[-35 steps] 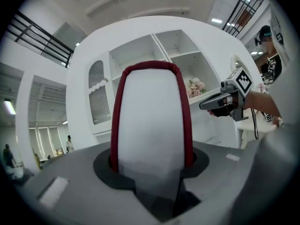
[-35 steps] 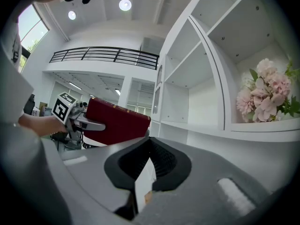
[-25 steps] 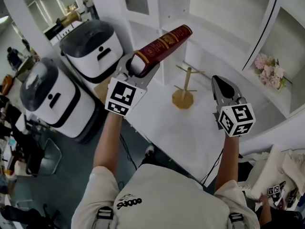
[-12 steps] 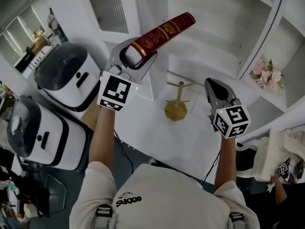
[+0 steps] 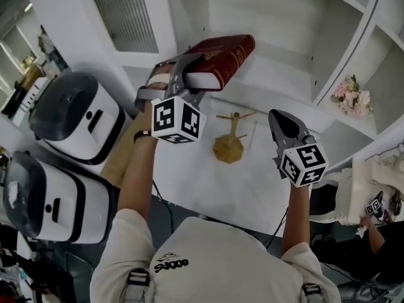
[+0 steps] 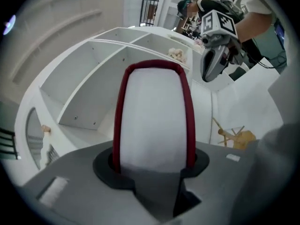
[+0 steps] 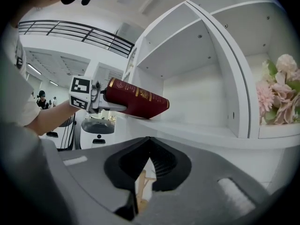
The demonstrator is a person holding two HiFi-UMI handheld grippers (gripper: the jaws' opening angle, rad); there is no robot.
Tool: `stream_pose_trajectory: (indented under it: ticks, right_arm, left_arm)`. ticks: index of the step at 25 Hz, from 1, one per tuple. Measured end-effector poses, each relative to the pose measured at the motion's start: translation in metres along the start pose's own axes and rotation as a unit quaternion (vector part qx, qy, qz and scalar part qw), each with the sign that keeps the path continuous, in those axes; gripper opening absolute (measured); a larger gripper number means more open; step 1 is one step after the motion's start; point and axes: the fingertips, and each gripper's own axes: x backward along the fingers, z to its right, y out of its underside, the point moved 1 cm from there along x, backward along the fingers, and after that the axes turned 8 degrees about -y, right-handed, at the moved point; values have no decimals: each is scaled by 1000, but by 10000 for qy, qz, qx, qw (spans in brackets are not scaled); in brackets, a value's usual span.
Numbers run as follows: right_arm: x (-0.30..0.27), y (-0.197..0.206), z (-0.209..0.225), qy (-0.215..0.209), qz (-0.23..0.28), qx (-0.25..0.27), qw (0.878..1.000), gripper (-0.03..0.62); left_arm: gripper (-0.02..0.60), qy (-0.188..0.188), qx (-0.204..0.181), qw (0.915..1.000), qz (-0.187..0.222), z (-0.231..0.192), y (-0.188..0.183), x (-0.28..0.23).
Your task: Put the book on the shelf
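Observation:
A dark red book (image 5: 222, 57) with gold lettering is held out in the air before the white shelf unit (image 5: 287, 46), its far end toward an empty compartment. My left gripper (image 5: 191, 76) is shut on its near end. In the left gripper view the white page edge of the book (image 6: 152, 109) fills the space between the jaws. My right gripper (image 5: 282, 124) hangs lower right, shut and empty, over the white table. From the right gripper view the book (image 7: 137, 100) tilts just above the shelf board (image 7: 197, 129), and the left gripper (image 7: 93, 100) grips it.
A small wooden stand (image 5: 228, 145) stands on the white table (image 5: 208, 188) below the book. Pink flowers (image 5: 352, 95) sit in a compartment at the right. Two white appliances (image 5: 76, 115) stand on the floor at the left. A person's hand (image 5: 366, 223) shows at the far right.
The left gripper has rolled, turning the book from on-edge to flatter, and carried it closer to the shelf opening. The right gripper has hardly moved.

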Motion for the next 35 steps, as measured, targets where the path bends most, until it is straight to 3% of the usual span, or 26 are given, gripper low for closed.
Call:
stream_pose_trajectory:
  ticks: [6, 10, 18, 22, 27, 35]
  right_arm:
    - [-4, 7, -6, -39, -31, -77, 10000, 2]
    - [-2, 12, -7, -116, -81, -95, 9999, 2]
    - [17, 22, 10, -84, -184, -119, 9997, 2]
    - [24, 23, 18, -49, -171, -130, 9998, 2]
    - [27, 28, 24, -29, -223, -116, 9997, 2]
    - [20, 34, 31, -30, -281, -156, 9995, 3]
  left_arm:
    - [302, 600, -819, 9943, -323, 37, 9, -16]
    - [328, 802, -1111, 9890, -560, 51, 14, -30]
    - [355, 766, -1213, 9856, -890, 61, 22, -61]
    - [389, 1061, -1117, 9824, -1061, 63, 27, -75]
    - [486, 1417, -1229, 9756, -1143, 73, 31, -88]
    - [497, 1467, -1126, 9749, -1243, 72, 33, -108]
